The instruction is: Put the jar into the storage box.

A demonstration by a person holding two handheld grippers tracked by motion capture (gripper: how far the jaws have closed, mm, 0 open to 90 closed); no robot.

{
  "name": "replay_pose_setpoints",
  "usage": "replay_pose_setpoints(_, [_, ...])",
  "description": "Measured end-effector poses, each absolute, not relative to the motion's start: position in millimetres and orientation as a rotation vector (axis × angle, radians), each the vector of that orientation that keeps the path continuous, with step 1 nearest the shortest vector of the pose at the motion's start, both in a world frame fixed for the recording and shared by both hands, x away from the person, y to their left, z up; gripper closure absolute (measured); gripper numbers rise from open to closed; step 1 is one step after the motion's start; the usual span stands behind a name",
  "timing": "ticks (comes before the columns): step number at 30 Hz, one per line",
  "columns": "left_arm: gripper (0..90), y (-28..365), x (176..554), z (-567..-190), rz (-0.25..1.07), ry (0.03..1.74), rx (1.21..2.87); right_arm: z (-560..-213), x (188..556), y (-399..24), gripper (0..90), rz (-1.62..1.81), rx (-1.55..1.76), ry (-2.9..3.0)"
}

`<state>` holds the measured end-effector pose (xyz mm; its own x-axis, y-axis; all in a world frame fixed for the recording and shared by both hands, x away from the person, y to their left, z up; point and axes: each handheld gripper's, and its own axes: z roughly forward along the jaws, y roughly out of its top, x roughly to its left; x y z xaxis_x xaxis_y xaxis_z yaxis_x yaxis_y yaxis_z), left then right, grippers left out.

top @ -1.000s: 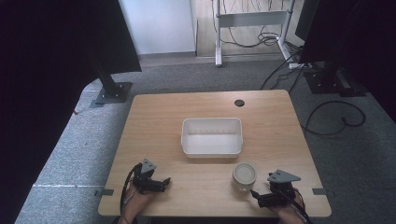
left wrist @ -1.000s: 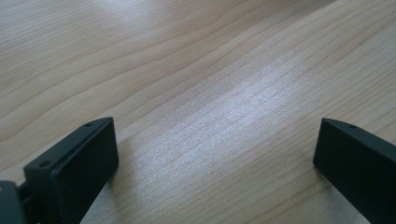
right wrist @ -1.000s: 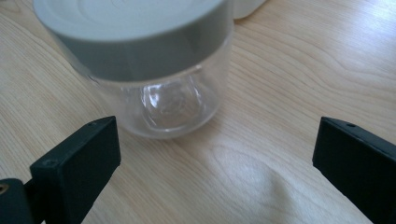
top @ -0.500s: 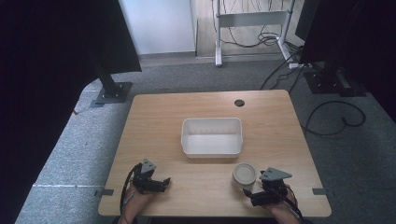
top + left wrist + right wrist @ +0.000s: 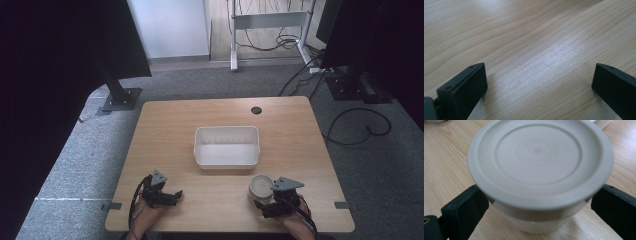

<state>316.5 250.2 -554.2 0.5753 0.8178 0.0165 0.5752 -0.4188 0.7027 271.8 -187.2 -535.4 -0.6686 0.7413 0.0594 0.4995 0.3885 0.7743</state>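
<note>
Right gripper [image 5: 263, 204] sits at the near right of the table [image 5: 165, 130], jaws spread wide on either side of a lidded pot [image 5: 539, 175]. In the right gripper view the pot stands upright between the jaws; contact looks unlikely but the pot's lid hides the gap, so can't tell for sure. Pot is just in front of the white tray [image 5: 227, 162], apart from it. Left gripper [image 5: 172, 197] rests near the left front edge, jaws wide, only bare wood between them.

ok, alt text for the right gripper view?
A lidded beige cup stands on the wooden table between the open black jaws of the right hand-held gripper, one jaw on each side. Contact cannot be told.
</note>
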Motion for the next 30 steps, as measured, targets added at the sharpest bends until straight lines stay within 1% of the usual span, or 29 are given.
replay_pose_setpoints(11, [0.0, 250.2, 316.5, -554.2, 0.475, 1.105, 2.147, -535.3, 278.8, -177.2, 4.3, 1.165, 1.086, 2.352])
replay_pose_setpoints(15, [0.0, 250.2, 316.5, -554.2, 0.475, 1.105, 2.147, -535.5, 280.9, -172.2, 8.6, 1.139, 1.067, 2.35])
replay_pose_setpoints(30, [0.0, 250.2, 316.5, -554.2, 0.475, 1.105, 2.147, -527.5, 276.8, -163.2, 9.3, 1.09, 1.07, 2.321])
